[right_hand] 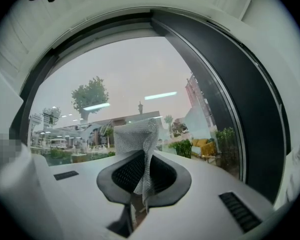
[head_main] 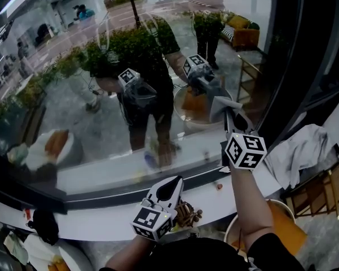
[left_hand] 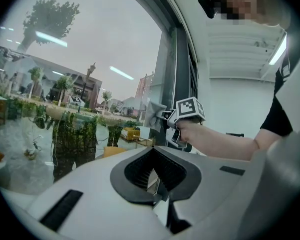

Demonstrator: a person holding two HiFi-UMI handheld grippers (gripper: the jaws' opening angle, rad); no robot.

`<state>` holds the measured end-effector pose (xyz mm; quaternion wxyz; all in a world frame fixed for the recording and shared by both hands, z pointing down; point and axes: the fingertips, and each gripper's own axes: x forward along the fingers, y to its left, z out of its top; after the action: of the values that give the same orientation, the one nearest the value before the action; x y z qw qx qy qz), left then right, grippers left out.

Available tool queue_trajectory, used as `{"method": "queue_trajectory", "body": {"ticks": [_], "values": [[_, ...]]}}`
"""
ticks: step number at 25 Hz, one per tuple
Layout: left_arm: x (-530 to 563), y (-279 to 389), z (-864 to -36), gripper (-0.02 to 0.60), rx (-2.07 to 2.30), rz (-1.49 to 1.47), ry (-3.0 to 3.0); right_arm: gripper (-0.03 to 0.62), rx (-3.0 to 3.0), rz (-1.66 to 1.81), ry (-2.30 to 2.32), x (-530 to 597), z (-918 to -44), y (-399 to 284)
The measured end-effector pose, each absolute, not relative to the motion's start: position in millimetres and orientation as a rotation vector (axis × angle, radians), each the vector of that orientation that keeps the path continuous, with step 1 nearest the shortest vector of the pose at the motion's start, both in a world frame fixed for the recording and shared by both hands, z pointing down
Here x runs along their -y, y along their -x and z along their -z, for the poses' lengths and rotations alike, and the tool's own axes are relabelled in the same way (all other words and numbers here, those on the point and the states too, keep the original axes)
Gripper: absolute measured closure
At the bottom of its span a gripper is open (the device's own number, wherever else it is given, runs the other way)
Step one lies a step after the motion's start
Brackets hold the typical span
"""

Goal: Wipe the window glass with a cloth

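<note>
- Right gripper [right_hand: 142, 170] jaws clenched on the cloth [right_hand: 136, 140]; cloth held against the window glass [head_main: 90, 89], near its right edge.
- Left gripper [left_hand: 152, 173] jaws closed together, nothing between them.

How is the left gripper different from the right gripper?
The right gripper has its jaws shut on the cloth; the left gripper has its jaws shut on nothing. The right gripper is raised up at the window glass; the left gripper sits lower, over the white ledge. Both point toward the glass.
</note>
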<state>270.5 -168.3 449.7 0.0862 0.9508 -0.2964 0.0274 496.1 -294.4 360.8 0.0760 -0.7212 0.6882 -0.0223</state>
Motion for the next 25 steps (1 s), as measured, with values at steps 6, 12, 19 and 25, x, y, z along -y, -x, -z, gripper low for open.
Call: {"method": "queue_trajectory", "body": {"ticks": [6,12,19,25], "values": [[168,-269,-438,0.574,0.871,-0.057,-2.858,0.553,-2.05,0.029,2.109,273,-338,-488],[166,-264,-429,0.574,0.841,-0.048,-2.867,0.553,-2.036,-0.055,2.067,260,-295,-476],[179,-244,-399,0.574,0.834,-0.002,-2.951,0.553,-2.051,-0.112,2.04,266,-259,-442],[189,-235,-377,0.574,0.848,0.052,-2.953,0.553,-2.051,-0.155,2.058,275,-244,-435]]}}
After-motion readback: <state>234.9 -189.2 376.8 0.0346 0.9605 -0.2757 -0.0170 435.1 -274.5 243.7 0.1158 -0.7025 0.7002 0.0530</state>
